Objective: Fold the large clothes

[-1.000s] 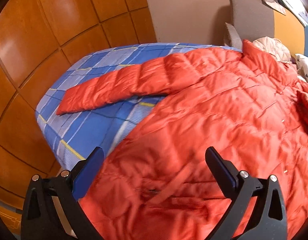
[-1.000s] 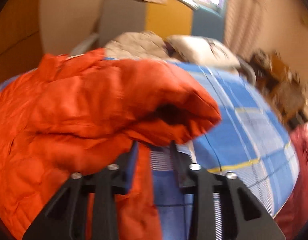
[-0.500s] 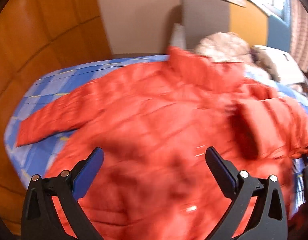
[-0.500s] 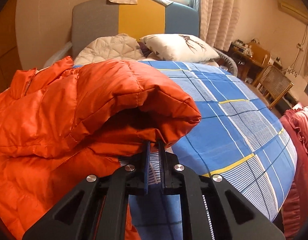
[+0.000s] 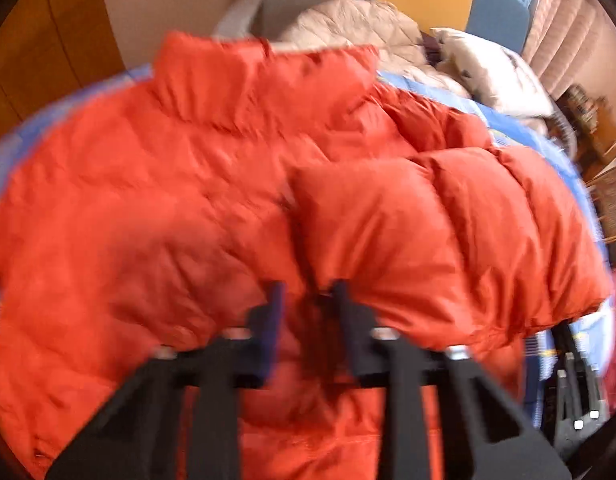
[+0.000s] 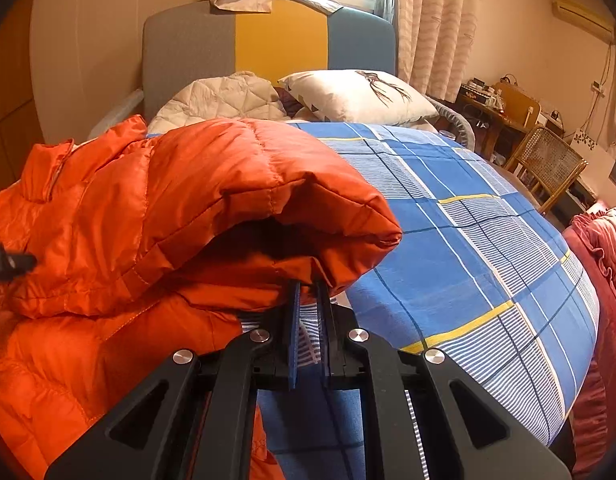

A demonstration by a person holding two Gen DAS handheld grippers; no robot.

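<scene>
Since one second ago, my left tongs (image 5: 305, 294) swing from the bed's edge over the orange jacket (image 5: 179, 208), jaws closing on its fabric.
My right tongs (image 6: 307, 286), at lower centre, pinch the folded sleeve (image 6: 243, 192) on the blue checked bed (image 6: 488, 264).

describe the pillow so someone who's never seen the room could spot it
Start at the headboard, striped grey, yellow and blue. On the bed just below lies the pillow, right of a quilted beige blanket. It alone is smooth, off-white and printed with a dark feathery motif.
</scene>
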